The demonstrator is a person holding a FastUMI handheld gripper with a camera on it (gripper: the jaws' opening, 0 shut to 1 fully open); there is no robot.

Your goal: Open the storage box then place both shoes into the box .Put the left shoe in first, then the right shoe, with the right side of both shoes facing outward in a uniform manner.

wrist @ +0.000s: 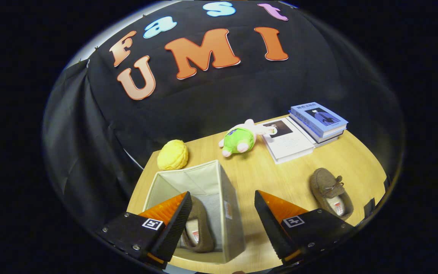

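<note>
An open beige fabric storage box [229, 207] stands on the wooden table just ahead of my fingers. One brown slipper [200, 230] lies inside it, partly hidden behind my left finger [171, 224]. A second brown slipper [331, 192] rests on the table to the right of the box, beyond my right finger [276, 224]. My gripper [222, 199] hovers above the box's right wall, open, with nothing held between its fingers.
Behind the box lie a yellow plush ball [172, 154] and a green and pink plush toy [240, 140]. Books [319, 120] are stacked at the far right, with a white book [287, 140] beside them. Bare wooden table [280, 179] lies between box and slipper.
</note>
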